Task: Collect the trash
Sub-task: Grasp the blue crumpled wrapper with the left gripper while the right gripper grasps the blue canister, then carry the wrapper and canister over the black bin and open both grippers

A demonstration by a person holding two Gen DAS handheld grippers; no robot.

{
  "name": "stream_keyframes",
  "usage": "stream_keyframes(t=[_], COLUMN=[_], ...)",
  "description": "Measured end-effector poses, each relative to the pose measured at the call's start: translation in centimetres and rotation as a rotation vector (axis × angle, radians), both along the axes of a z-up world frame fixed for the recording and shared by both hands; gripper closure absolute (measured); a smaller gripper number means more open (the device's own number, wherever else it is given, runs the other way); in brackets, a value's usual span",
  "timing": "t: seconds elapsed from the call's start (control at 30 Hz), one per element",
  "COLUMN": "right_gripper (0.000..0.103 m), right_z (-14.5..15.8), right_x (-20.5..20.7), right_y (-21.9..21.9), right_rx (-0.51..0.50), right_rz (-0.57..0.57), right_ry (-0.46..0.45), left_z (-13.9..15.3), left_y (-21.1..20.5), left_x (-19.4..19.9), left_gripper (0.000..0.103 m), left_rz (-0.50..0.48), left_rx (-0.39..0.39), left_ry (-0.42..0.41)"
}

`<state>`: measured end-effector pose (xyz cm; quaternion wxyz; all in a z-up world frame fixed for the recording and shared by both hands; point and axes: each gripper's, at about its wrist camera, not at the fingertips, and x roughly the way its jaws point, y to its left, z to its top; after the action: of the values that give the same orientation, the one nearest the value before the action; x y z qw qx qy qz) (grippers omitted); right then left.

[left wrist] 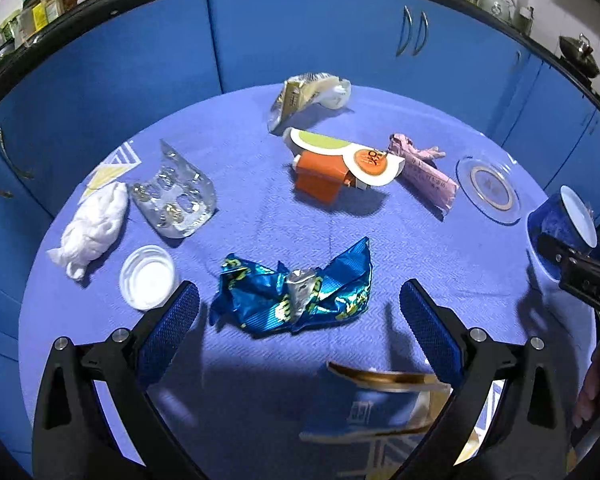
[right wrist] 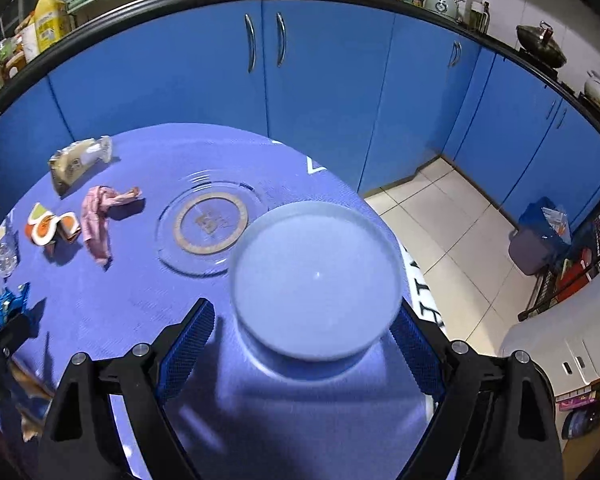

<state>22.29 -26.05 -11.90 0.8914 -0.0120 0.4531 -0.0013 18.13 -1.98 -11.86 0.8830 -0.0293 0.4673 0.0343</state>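
Note:
Trash lies spread on a round table with a blue cloth (left wrist: 440,264). My left gripper (left wrist: 300,300) is open, with a crumpled blue foil wrapper (left wrist: 296,290) between its fingertips on the cloth. Farther off lie a white crumpled tissue (left wrist: 94,226), a white lid (left wrist: 148,276), an empty blister pack (left wrist: 176,200), an orange and white carton (left wrist: 340,170), a pink wrapper (left wrist: 422,174) and a beige packet (left wrist: 304,94). My right gripper (right wrist: 304,326) is open around a blue bowl (right wrist: 316,280), white inside. The bowl also shows in the left wrist view (left wrist: 560,228).
A clear glass plate (right wrist: 208,226) with a brown ring sits behind the bowl. A flat blue and gold wrapper (left wrist: 376,404) lies near the table's front edge. Blue cabinets (left wrist: 300,32) curve around behind the table. A bin (right wrist: 540,236) stands on the tiled floor to the right.

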Motion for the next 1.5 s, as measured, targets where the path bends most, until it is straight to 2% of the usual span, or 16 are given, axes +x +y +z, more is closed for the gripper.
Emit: stream_keyframes(t=[0.1,0.23,0.27,0.37,0.8,1.13,1.5], right_gripper=[0.018,0.018,0.025,0.027,0.027,0.027,0.027], right_z=[-0.6,-0.9,-0.8,-0.6,1.9,4.4,7.0], right_x=[0.7,0.8,0.7,0.3,-4.4,-8.7,-13.0], right_y=[0.1,0.3,0.4,0.8,1.1,-1.3,-5.5], right_rx=[0.011,0.014,0.017,0.029,0.048,0.039,0.034], right_rz=[0.003,0.014,0.023,0.045,0.076,0.047,-0.001], right_ry=[0.005,-0.005,-0.012,-0.018,-0.057,-0.104,-0.18], left_z=[-0.7,-0.9,-0.8,-0.4,2.1,4.4,7.0], left_y=[0.2,0.2,0.1,-0.2,-2.7,-6.3,-11.7], left_x=[0.8,0.9,0.9,0.4,-2.2,-5.1,-7.9], left_gripper=[0.024,0.027,0.028,0.031,0.032,0.032,0.032], left_rz=[-0.004,-0.009,-0.011,-0.023,-0.086,-0.16,-0.249], left_rx=[-0.018,-0.017,-0.019,-0.026,-0.029,-0.023,0.019], left_ry=[0.03,0.025,0.021,0.007,-0.053,-0.093,-0.146])
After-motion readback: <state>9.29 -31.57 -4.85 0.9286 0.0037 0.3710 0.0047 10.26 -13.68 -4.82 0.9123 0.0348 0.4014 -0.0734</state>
